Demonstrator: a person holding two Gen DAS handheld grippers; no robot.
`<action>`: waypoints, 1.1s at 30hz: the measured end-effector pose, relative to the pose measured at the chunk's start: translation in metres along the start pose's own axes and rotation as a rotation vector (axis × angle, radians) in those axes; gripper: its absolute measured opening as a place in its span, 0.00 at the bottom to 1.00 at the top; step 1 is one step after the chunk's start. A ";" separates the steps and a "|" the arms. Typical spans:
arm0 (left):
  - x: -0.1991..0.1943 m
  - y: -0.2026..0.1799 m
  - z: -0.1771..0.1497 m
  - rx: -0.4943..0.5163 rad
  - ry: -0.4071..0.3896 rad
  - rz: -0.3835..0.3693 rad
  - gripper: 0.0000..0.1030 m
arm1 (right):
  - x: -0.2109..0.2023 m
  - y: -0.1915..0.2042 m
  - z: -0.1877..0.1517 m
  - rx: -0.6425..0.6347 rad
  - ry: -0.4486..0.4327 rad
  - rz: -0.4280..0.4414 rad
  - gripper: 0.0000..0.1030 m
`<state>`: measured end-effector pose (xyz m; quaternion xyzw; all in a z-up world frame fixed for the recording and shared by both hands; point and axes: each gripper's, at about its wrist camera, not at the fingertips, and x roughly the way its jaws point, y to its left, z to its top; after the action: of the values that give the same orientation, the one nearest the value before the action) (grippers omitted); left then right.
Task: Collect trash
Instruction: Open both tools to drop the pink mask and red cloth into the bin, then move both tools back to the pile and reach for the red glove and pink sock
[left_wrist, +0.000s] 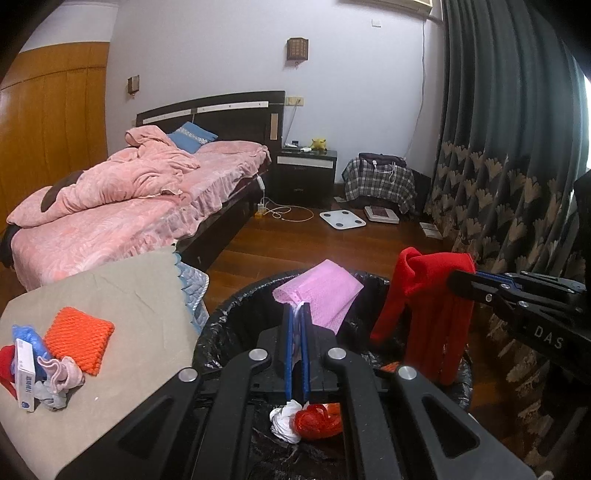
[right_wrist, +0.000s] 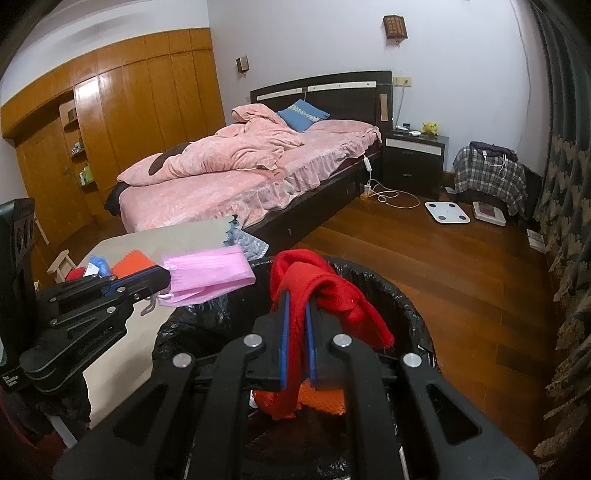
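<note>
My left gripper (left_wrist: 296, 308) is shut on a pink face mask (left_wrist: 321, 291), which hangs over the far side of a bin lined with a black bag (left_wrist: 229, 332). Just to its right, my right gripper (right_wrist: 296, 301) is shut on a red cloth (right_wrist: 332, 291) that droops over the bin's opening (right_wrist: 406, 302). Each wrist view shows the other hand: the right gripper (left_wrist: 456, 282) with the red cloth (left_wrist: 424, 295), and the left gripper (right_wrist: 166, 277) with the mask (right_wrist: 210, 275). A white crumpled wad (left_wrist: 284, 421), red plastic (left_wrist: 317, 421) and something orange (right_wrist: 321, 398) lie in the bin.
Left of the bin, a table under a grey cloth (left_wrist: 129, 295) holds an orange knitted pad (left_wrist: 79, 334), a white box (left_wrist: 25, 373), a blue item and small socks (left_wrist: 62, 373). A pink bed (left_wrist: 129, 206) stands behind. Curtains (left_wrist: 517, 166) hang at right; scales (left_wrist: 342, 218) lie on the wood floor.
</note>
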<state>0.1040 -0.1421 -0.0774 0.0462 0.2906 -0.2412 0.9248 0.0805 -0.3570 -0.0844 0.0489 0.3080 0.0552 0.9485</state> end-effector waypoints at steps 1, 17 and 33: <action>0.002 0.000 0.000 -0.001 0.006 -0.004 0.04 | 0.001 0.000 0.000 0.000 0.005 0.002 0.08; -0.004 0.022 0.000 -0.056 -0.003 0.043 0.69 | 0.010 -0.003 -0.006 0.032 0.034 -0.073 0.80; -0.059 0.102 -0.018 -0.140 -0.061 0.253 0.93 | 0.021 0.047 0.013 0.000 -0.017 -0.004 0.95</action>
<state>0.1003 -0.0238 -0.0646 0.0105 0.2703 -0.1030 0.9572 0.1013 -0.3082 -0.0796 0.0488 0.2999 0.0531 0.9512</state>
